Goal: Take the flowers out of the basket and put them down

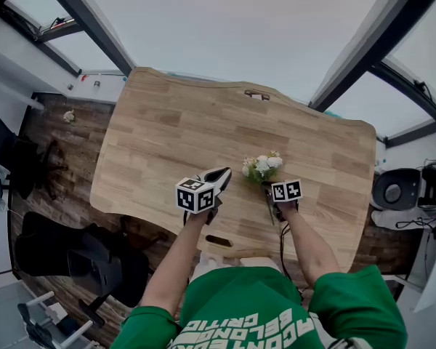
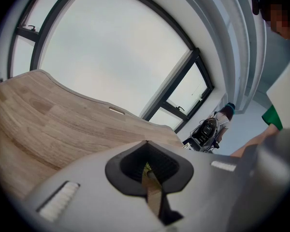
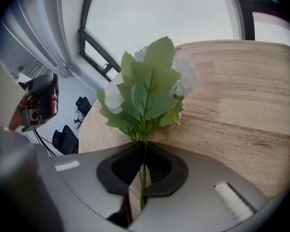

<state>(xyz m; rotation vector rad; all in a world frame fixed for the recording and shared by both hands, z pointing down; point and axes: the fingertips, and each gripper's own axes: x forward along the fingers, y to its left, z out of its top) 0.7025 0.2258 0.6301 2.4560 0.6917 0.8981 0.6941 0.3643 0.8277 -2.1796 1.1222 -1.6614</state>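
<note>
your green printed shirt [image 1: 240,304] filled the lower edge. you held the right gripper [image 3: 143,149] with its ribbed black pads pinched on the flowers' [image 3: 150,81] thin stem, soft white blooms and serrated leaves over the pale wood-grain table [image 1: 167,122]. left gripper [image 2: 146,146]: jaws together, empty.

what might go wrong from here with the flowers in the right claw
1. The right claw pinches only the thin stems of the flowers. The leafy, top-heavy bunch may swivel or slip out before it is laid on the table.
2. The left claw sits shut, close beside the blooms in the head view, so a sideways move may knock them.
</note>
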